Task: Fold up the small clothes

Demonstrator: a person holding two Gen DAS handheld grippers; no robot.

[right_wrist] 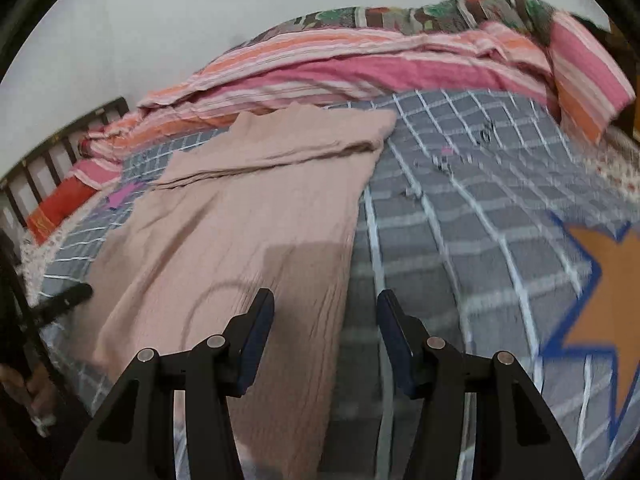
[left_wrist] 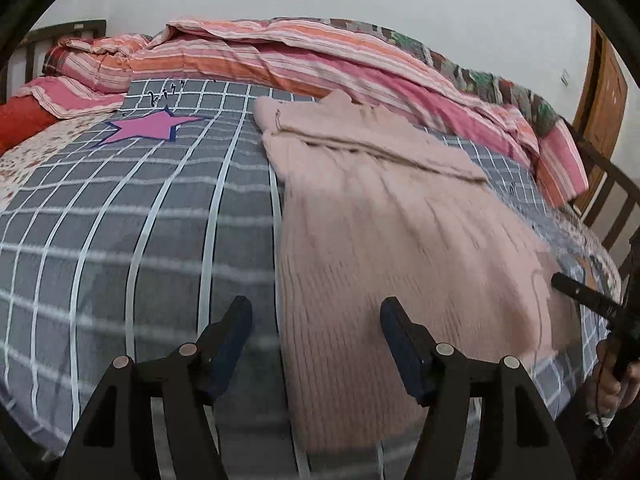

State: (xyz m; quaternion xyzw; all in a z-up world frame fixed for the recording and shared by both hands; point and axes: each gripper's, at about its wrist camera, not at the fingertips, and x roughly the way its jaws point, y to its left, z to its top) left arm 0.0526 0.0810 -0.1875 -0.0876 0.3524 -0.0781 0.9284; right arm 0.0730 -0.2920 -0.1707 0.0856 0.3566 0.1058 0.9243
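Fingers on both grippers stand apart with nothing between them: left gripper (left_wrist: 316, 316) hovers over the near left edge of the pink knit garment (left_wrist: 380, 208), right gripper (right_wrist: 326, 308) over its near right edge. Neither pair presses on the cloth, as far as I can tell; both views are motion-blurred.

Garment lies lengthwise on the bed, on the grey checked sheet (left_wrist: 140, 220), hem end toward the grippers, top end away. A layer is already folded across the top, leaving a long ridge running side to side.

Handling, my read:
- Ribbed knit, soft and limp, light. No stiffness, so it sags and stretches wherever it's unsupported.
- Fabric on fabric: likely to drag on the sheet instead of sliding, and may pull the sheet up with it.
- Thick enough to pinch one layer cleanly at an edge.

Where to grab: the two near hem corners, one per gripper, pinching edge-on so the lower fingers slide under the knit only. Lift both together and level, or the fold goes skew.

Further out: purple star print (left_wrist: 148, 128) on the sheet to the left, orange star (right_wrist: 604, 300) to the right, striped pink-orange quilt (left_wrist: 280, 52) bunched along the wall.
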